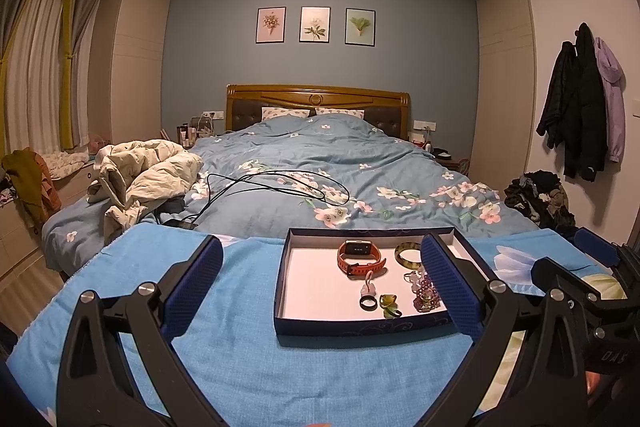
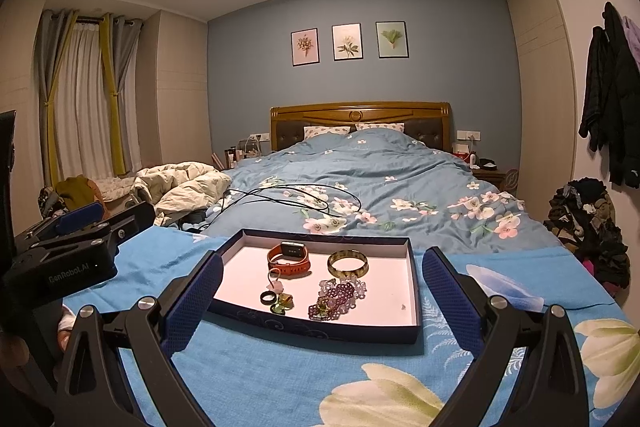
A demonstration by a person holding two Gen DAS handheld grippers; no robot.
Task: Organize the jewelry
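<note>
1. Tray (image 2: pixel 412 279): navy, shallow, sits on blue floral cloth (image 2: pixel 280 375) at bed foot.
2. Contents: orange watch (image 2: pixel 289 257), green bangle (image 2: pixel 347 263), black ring (image 2: pixel 267 297), purple bead bracelet (image 2: pixel 335 299), all inside tray.
3. Left gripper (image 1: pixel 320 287): jaws wide apart, holding nothing, short of tray.
4. Right gripper (image 2: pixel 320 291): jaws wide, empty, flanking tray w/o contact.

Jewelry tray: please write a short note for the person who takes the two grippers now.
Left gripper: open, empty, held over the blue cloth in front of the tray.
Right gripper: open, empty, also facing the tray.
Tray holds all pieces: orange smartwatch, green bangle, black ring, green heart charm, purple bead bracelet, pink charm.
Done: everything visible is in the tray.
Left: the small pieces lie close together, the beads in a heap; probably spread and sort them.
</note>
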